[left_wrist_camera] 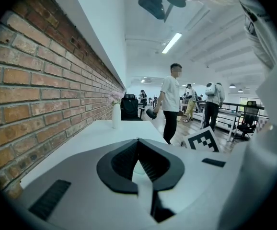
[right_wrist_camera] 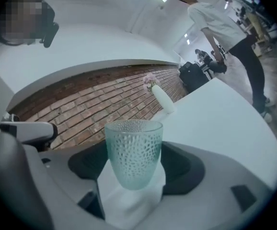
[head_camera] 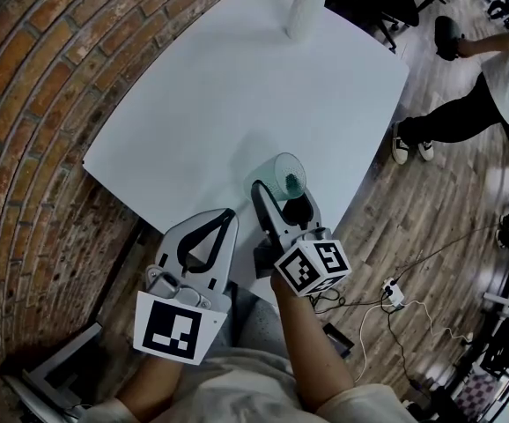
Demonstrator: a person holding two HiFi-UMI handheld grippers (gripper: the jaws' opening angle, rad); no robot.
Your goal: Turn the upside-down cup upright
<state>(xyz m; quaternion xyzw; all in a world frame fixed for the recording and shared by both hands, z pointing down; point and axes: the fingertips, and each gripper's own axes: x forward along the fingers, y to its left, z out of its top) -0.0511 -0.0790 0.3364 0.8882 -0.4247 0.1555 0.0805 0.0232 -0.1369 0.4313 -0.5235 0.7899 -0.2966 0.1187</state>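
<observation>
cup: we see the pale green dimpled glass cup (right_wrist_camera: pixel 132 152) mouth up, long axis near upright;
right gripper (right_wrist_camera: pixel 133 178): narrow, clamped on its lower part;
left gripper (left_wrist_camera: pixel 138 163): jaws together, empty

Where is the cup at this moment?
In the head view, the cup is gripped between the jaws of the right gripper, over the near right edge of the white table, just right of the left gripper.

Beyond the cup (head_camera: pixel 286 176) the counter (head_camera: pixel 193 104) lies open. A vase (head_camera: pixel 306 11) stands at its far edge. A brick wall (head_camera: pixel 25 104) runs along the left.
</observation>
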